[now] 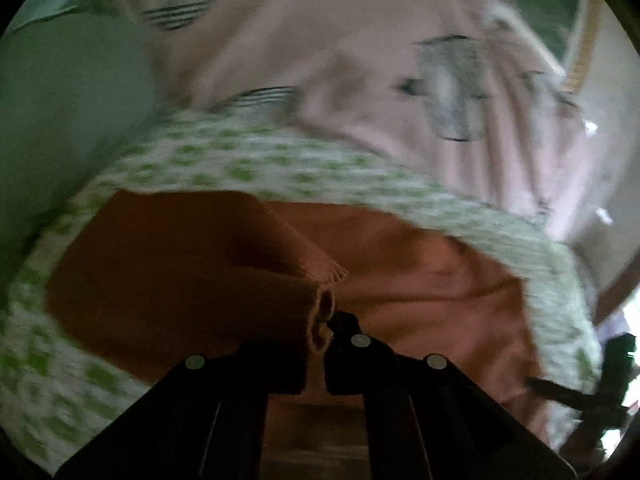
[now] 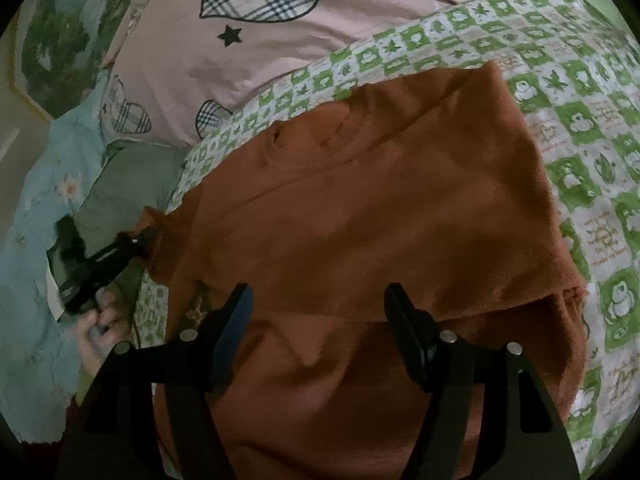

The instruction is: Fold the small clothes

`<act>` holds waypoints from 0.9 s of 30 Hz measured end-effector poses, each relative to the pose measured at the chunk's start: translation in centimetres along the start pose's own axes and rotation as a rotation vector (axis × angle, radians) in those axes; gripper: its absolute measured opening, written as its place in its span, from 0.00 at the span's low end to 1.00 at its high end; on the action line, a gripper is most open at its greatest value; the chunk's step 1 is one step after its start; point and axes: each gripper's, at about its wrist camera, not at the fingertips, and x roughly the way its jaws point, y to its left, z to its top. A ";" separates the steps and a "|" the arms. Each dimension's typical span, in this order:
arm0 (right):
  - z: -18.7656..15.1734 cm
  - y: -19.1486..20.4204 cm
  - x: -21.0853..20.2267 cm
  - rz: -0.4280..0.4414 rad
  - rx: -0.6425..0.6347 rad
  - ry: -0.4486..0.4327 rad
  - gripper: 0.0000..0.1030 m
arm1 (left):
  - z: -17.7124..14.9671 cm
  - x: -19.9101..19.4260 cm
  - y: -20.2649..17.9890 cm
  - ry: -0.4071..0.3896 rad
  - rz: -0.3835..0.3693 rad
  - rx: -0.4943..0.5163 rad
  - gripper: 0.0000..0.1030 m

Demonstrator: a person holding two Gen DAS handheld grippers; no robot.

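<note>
A rust-orange sweater (image 2: 360,216) lies on a green-and-white checked cloth (image 2: 576,120), collar towards the far side, its right side folded over the body. My left gripper (image 1: 329,330) is shut on the cuff of the sweater's sleeve (image 1: 320,316) and holds it lifted over the body; it also shows in the right wrist view (image 2: 140,240) at the sweater's left edge. My right gripper (image 2: 318,300) is open and empty, hovering just above the sweater's lower middle. The left wrist view is blurred.
A pink sheet with plaid hearts (image 2: 256,32) lies beyond the checked cloth. A light blue floral fabric (image 2: 36,240) and a grey-green cloth (image 2: 132,184) lie at the left. The right gripper shows at the left wrist view's right edge (image 1: 608,376).
</note>
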 end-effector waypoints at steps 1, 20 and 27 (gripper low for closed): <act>0.0 -0.2 -0.2 -0.001 0.003 -0.003 0.67 | -0.2 0.0 -2.1 0.003 -0.048 0.015 0.03; 1.1 -3.2 -3.3 -0.026 0.060 -0.056 0.67 | -8.0 11.0 -15.0 0.277 -0.115 0.124 0.46; 3.1 -0.6 1.4 -0.002 0.011 0.014 0.67 | -8.1 3.1 -6.5 0.148 0.076 0.041 0.52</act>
